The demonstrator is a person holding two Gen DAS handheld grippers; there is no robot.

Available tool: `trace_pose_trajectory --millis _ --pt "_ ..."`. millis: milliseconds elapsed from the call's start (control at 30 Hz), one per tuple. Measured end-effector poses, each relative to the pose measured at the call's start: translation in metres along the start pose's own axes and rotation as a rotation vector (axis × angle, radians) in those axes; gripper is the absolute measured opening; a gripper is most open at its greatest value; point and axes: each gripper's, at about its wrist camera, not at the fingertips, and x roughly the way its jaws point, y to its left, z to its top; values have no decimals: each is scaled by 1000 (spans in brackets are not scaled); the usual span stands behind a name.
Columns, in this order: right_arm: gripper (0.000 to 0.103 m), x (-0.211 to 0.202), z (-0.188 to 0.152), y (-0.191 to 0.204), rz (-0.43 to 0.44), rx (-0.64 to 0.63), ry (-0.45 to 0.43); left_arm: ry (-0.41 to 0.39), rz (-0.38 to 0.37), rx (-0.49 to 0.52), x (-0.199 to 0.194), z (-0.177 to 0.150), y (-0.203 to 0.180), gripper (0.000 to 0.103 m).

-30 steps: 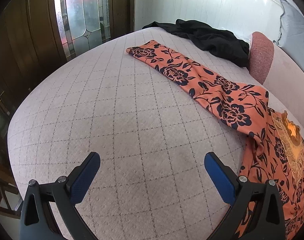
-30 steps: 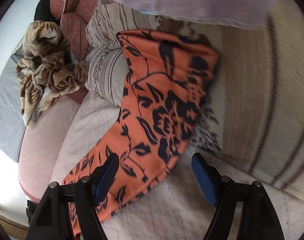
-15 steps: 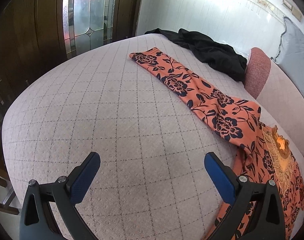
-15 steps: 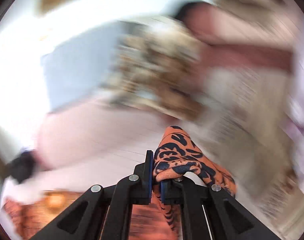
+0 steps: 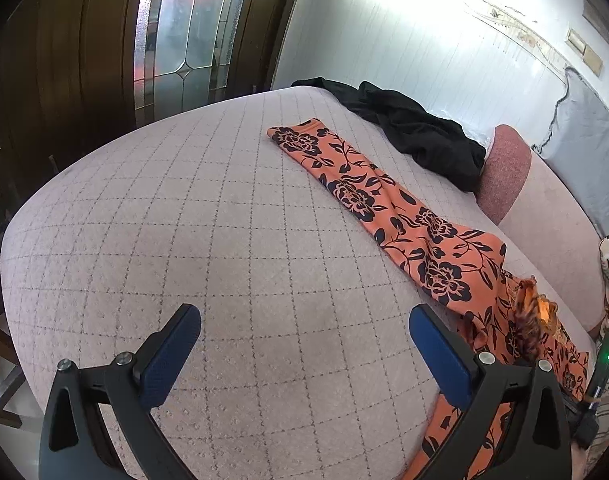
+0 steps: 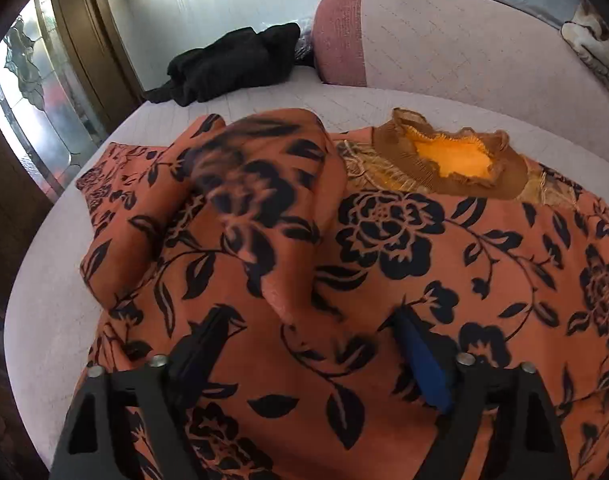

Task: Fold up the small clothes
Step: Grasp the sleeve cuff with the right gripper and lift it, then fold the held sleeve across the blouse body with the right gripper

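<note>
Above the dress (image 6: 424,240), right gripper (image 6: 308,332) agape.

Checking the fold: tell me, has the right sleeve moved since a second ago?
Yes. The sleeve has been carried from beside the pillows onto the garment's front, left of the collar.

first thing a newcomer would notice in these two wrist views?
The orange top with black flowers dominates: in the right wrist view it fills the frame, its ruffled collar toward the pink headboard, one sleeve stretched across the quilted bed. Next comes a crumpled black garment at the bed's far edge. Both the left gripper and right gripper are open, holding nothing.
</note>
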Motion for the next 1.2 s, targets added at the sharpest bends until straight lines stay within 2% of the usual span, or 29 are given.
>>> trace_pose_trajectory --millis 167,267,433,467,533,567,600,700,833,933,1033,1133,1200 --pt "89 -39 9 -12 48 21 -44 7 -33 -38 -1 1 4 103" --pt "90 -41 28 -19 87 95 -73 8 -39 -13 -1 1 -1 103" --pt "91 -18 47 -9 278 266 -105 10 -37 -7 0 0 1 103" --pt "98 -3 49 -9 309 299 -87 12 -35 -8 1 0 1 103" --pt "99 38 45 -3 400 371 43 15 -31 -2 3 1 1 103" --pt "100 50 40 2 415 383 79 13 -26 9 4 0 -1 103" --pt "100 44 38 7 406 351 46 10 -23 17 4 0 -3 103" --pt "99 20 30 6 492 330 15 -3 -24 41 2 -2 -11 103" --pt "99 -35 8 -23 443 277 -73 -32 -38 137 -6 -10 -33 103" --pt "99 -72 -25 -57 403 295 -90 -40 -73 234 -13 -18 -55 103" --pt "99 -105 -58 -90 378 312 -130 -7 -184 333 -22 -24 -93 103" --pt "99 -127 -87 -116 371 335 -170 90 -329 417 -14 -25 -150 103" --pt "99 -137 -96 -127 380 347 -193 154 -369 480 4 -27 -192 103"
